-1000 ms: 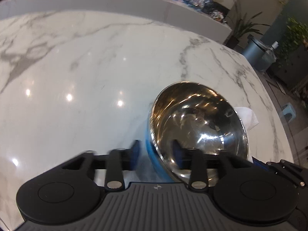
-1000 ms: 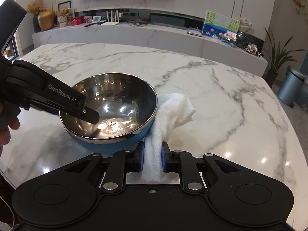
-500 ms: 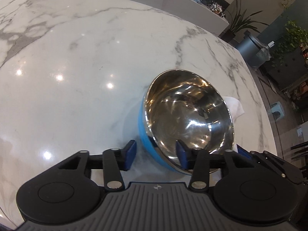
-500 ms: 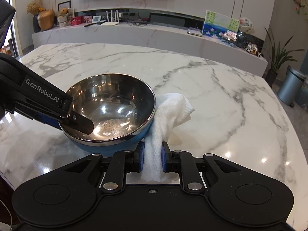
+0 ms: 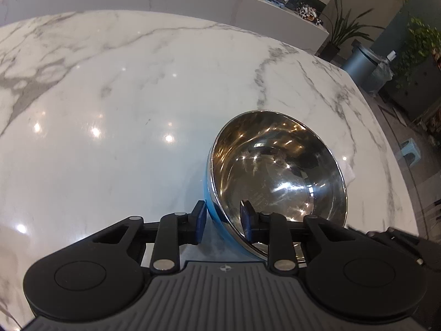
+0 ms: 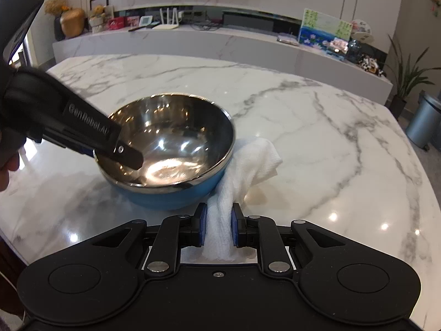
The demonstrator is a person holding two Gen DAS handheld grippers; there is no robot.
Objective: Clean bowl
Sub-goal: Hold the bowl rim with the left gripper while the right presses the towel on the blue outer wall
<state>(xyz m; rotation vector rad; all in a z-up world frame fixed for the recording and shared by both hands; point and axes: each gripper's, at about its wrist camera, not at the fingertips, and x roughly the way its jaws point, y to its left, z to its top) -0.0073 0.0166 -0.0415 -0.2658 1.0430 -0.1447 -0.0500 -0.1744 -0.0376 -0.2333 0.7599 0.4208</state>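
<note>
In the left wrist view the bowl (image 5: 278, 176), steel inside and blue outside, sits in the lower right of the frame on the white marble table (image 5: 137, 110), tipped so that its shiny hollow faces the camera. The left gripper (image 5: 222, 222) straddles the bowl's near rim at the bottom centre of that frame: one blue pad lies against the blue outer wall, the other is inside the steel hollow, and the jaws are closing on the rim between them, the outer pad looking as if it touches the wall. In the right wrist view the same bowl (image 6: 171, 149) is at centre left, with the left gripper reaching in from the left edge, its black finger (image 6: 129, 157) dipping over the rim. At the bottom centre of this frame the right gripper (image 6: 219, 227) is clamped tight on a white cloth (image 6: 242, 173), which bunches between the blue pads and runs up and to the right along the table, its fold resting against the bowl's blue side. Part of a hand (image 6: 8, 162) shows at the far left edge. A grey bin (image 6: 421, 121) stands on the floor at the right edge, past the table
</note>
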